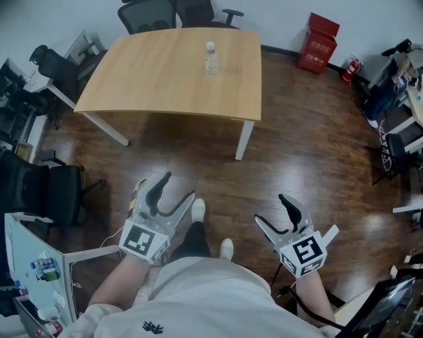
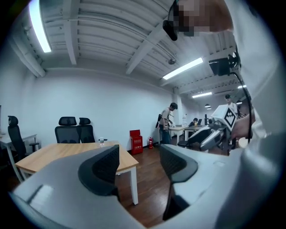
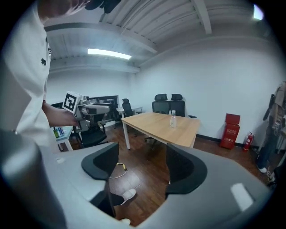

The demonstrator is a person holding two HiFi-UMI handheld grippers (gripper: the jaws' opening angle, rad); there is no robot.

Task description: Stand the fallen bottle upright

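Nearest us, the left gripper (image 1: 177,187) and right gripper (image 1: 271,208) hang over the floor (image 1: 310,152), fingers wide on both, nothing between them. Well beyond, the bottle (image 1: 211,58) already stands upright toward the far edge of the surface (image 1: 152,79), untouched. We judge the righting step done; the next move calls only for keeping clear.

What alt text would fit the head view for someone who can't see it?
A clear plastic bottle stands upright on a light wooden table across the room, with black office chairs behind it. In the foreground the person holds the left gripper and right gripper, both open and empty, above a dark wood floor.
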